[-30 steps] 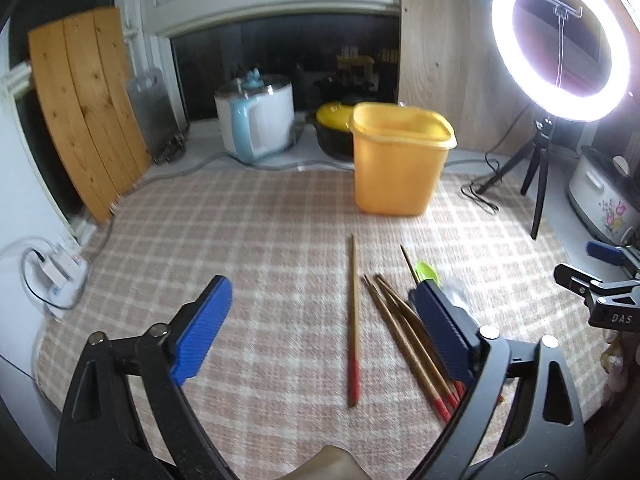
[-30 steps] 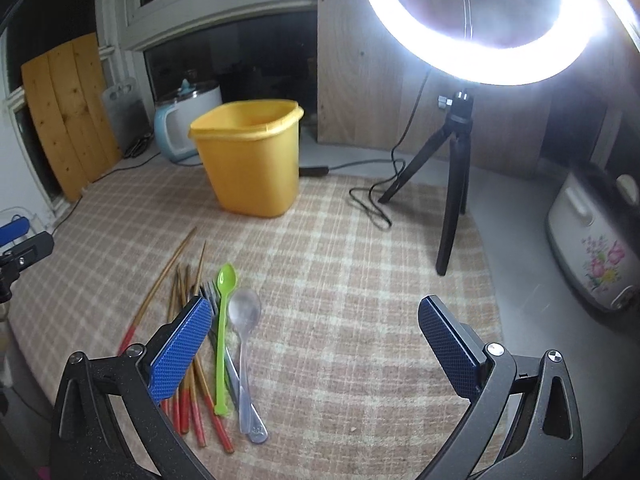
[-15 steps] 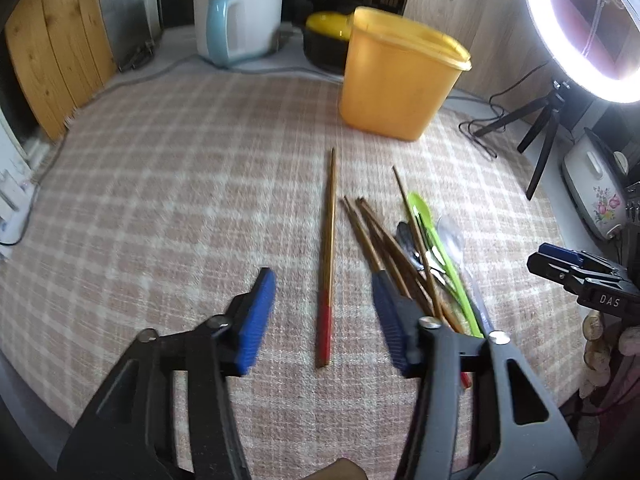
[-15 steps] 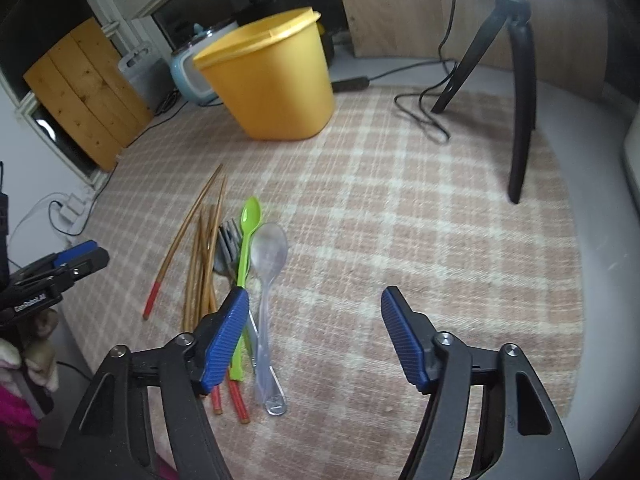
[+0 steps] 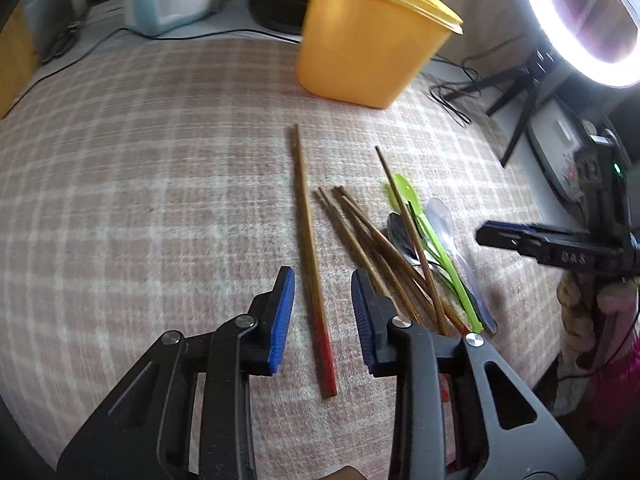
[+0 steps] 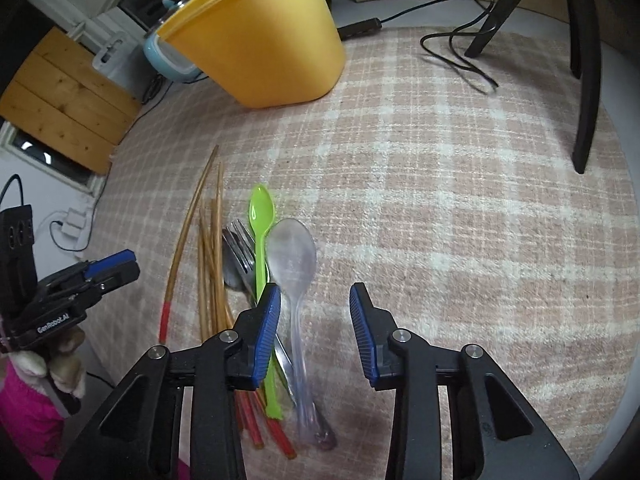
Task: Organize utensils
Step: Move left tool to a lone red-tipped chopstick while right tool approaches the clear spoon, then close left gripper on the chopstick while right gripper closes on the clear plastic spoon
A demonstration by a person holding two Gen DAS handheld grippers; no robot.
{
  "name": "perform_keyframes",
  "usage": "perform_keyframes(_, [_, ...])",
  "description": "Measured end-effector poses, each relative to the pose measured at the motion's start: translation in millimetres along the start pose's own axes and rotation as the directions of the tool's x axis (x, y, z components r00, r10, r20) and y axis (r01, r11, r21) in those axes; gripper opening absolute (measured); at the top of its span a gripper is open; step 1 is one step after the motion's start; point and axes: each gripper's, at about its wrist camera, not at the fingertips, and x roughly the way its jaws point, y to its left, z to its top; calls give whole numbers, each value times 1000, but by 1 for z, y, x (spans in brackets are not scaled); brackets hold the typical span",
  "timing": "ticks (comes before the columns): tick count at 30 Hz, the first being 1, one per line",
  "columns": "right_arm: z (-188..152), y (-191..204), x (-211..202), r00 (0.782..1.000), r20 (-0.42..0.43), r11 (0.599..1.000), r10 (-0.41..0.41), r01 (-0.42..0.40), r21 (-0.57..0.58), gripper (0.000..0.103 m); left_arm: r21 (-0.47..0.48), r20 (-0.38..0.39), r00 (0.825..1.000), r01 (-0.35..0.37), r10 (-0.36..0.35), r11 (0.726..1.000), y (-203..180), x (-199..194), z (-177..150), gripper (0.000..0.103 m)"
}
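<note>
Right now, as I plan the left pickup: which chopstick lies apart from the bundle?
The lone chopstick with the red end, lying by itself between the left gripper's jaws; the other chopsticks overlap beside the spoons.

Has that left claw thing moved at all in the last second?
Yes. The left gripper has dropped toward the checked cloth, its jaws closing around the lone chopstick, while the yellow bin stays put.

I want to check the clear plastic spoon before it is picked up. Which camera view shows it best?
The right wrist view: the clear plastic spoon lies whole just ahead of the right claw, bowl and handle visible. The left wrist view shows it small, near the right edge, partly behind the green spoon.
</note>
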Motion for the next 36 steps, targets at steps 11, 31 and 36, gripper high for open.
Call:
perform_keyframes(11, [24,2,28,996,-87,999,0,-3,-33,31,-4,-42,999,-8,8,1000,10,21,11,29])
perform_keyframes(31, [38,52,60,985,-115,974,-125,100,-203,8,-34,-70,997,-40,38,999,6,54,19,23])
perform_keyframes(36, [39,52,60,987,-119,977,-111,86,-198,6,-25,-73,997,-39,37,999,8,57,22,23])
